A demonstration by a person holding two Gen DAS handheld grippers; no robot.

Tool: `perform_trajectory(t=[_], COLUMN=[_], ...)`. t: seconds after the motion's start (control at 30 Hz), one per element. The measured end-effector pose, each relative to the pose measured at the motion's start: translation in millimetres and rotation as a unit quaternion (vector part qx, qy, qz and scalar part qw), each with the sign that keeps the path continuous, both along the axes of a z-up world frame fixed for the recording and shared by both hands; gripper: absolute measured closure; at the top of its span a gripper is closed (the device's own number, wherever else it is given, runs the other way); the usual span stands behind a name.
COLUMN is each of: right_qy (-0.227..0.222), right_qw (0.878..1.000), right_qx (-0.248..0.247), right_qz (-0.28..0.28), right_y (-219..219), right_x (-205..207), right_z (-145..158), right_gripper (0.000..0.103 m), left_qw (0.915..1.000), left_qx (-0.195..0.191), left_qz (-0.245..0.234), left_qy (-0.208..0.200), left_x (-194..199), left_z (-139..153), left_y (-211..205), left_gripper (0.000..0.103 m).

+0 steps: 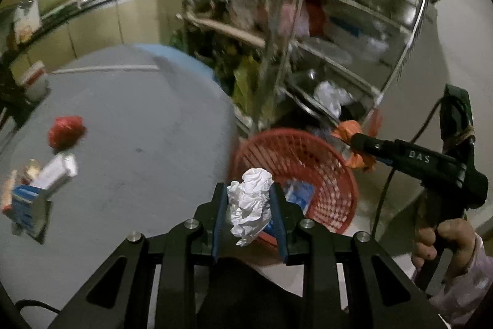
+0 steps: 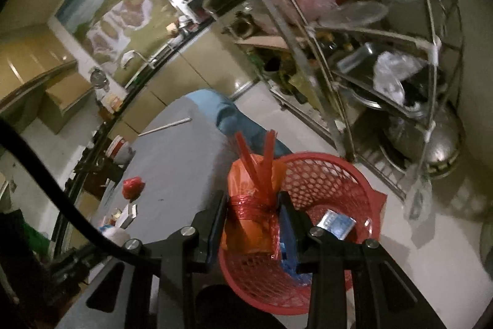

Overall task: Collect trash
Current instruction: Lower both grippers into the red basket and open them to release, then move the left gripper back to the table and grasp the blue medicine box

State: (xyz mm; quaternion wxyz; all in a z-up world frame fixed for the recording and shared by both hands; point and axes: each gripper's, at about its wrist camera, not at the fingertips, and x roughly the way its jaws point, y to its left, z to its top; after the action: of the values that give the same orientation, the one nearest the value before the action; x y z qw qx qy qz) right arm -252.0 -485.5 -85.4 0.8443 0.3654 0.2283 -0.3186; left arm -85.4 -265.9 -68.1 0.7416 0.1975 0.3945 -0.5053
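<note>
Crumpled white paper sat pinched between the blue pads of my left gripper, which I held over the near rim of the red mesh basket standing on the floor beside the grey table. My right gripper was likewise closed on trash, an orange plastic bag knotted with red strips, held above the same basket. Inside the basket lay a blue-and-white packet, so I judged the collection partly done: one piece was in, and two were poised for release. Left on the table were a red crumpled wad, a white carton and a blue box near its edge; whether all of these counted as trash I could not tell. Farther back on the table lay a thin white stick. Only one marking was legible, the letters "DAS" on the right gripper's black body as seen from the left wrist camera; print on the packet and boxes was too blurred to read.
</note>
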Motion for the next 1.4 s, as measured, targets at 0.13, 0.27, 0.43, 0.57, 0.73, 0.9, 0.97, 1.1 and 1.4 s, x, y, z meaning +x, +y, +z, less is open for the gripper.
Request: perform_trajectory(t=[0.13, 0.27, 0.43, 0.57, 0.73, 0.9, 0.97, 1.1, 1.4], right_qy=[0.012, 0.029, 0.04, 0.049, 0.047, 0.028, 0.025, 0.026, 0.024], right_qw=[0.999, 0.999, 0.998, 0.996, 0.993, 0.995, 0.996, 0.998, 0.999], right_qx=[0.031, 0.038, 0.053, 0.072, 0.103, 0.08, 0.068, 0.042, -0.005], right_qz=[-0.001, 0.005, -0.007, -0.023, -0.033, -0.044, -0.045, -0.034, 0.045], right_y=[-9.5, -10.6, -18.8, -26.9, -34.7, -32.1, -30.3, -21.6, 9.8], right_x=[-1.8, -0.8, -7.6, -14.5, -18.0, -21.9, -21.5, -13.6, 39.8], right_z=[-21.2, -37.2, -54.0, -66.4, -72.2, -62.0, -56.5, -44.7, -10.9], right_gripper=[0.067, 0.067, 0.067, 0.065, 0.061, 0.041, 0.041, 0.041, 0.041], left_qw=[0.9994, 0.9982, 0.9963, 0.9956, 0.9952, 0.997, 0.9979, 0.9994, 0.9882], left_qx=[0.016, 0.033, 0.05, 0.056, 0.059, 0.044, 0.039, 0.033, 0.022], left_qz=[-0.027, -0.041, -0.054, -0.055, -0.056, -0.045, -0.035, -0.004, 0.149], left_qy=[0.014, 0.03, 0.046, 0.051, 0.056, 0.044, 0.037, 0.01, -0.03], left_x=[-6.7, -12.4, -19.2, -21.7, -18.6, -11.6, -7.9, 2.7, 60.4], left_z=[-16.0, -32.4, -47.7, -53.5, -54.2, -41.7, -37.0, -26.8, -14.7], left_y=[-25.7, -45.4, -64.8, -71.9, -72.7, -58.0, -49.9, -22.6, 100.9], left_gripper=[0.074, 0.073, 0.072, 0.064, 0.049, 0.044, 0.043, 0.039, 0.037])
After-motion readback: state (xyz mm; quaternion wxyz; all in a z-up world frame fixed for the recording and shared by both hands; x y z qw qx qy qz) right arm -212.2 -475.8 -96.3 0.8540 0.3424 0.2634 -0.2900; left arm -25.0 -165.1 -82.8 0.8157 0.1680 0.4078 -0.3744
